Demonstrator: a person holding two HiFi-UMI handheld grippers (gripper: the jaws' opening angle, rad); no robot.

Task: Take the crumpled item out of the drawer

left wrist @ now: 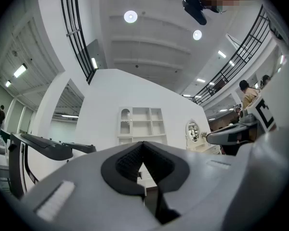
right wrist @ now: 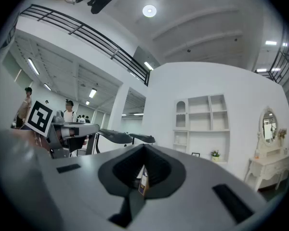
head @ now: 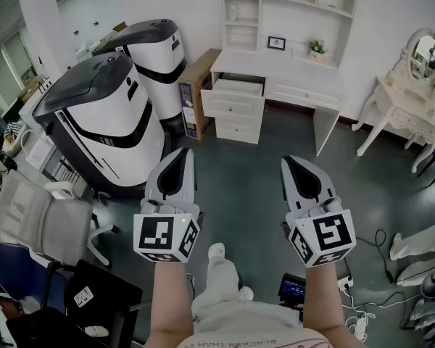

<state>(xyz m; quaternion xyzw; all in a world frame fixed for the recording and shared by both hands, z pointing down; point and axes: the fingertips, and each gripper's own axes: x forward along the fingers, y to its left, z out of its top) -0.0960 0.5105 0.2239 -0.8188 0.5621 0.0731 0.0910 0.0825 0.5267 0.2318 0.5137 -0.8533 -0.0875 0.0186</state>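
1. The left gripper [head: 180, 156] and right gripper [head: 296, 164] hover side by side at lower centre, both with jaws together and nothing between them.
2. The open drawer [head: 235, 87] of the white desk [head: 304, 87] is at upper centre, well apart from both grippers. The crumpled item cannot be made out inside it.
3. Bare floor lies between. Flanking it are two big white machines [head: 109, 122] and a cardboard box [head: 196, 93] at left, and a vanity table [head: 402, 111] at right.

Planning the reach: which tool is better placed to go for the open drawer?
Left, narrowly. Both tools are shut, empty and far from the drawer, but the left tool points at the desk shelves, while the right tool aims left of them.
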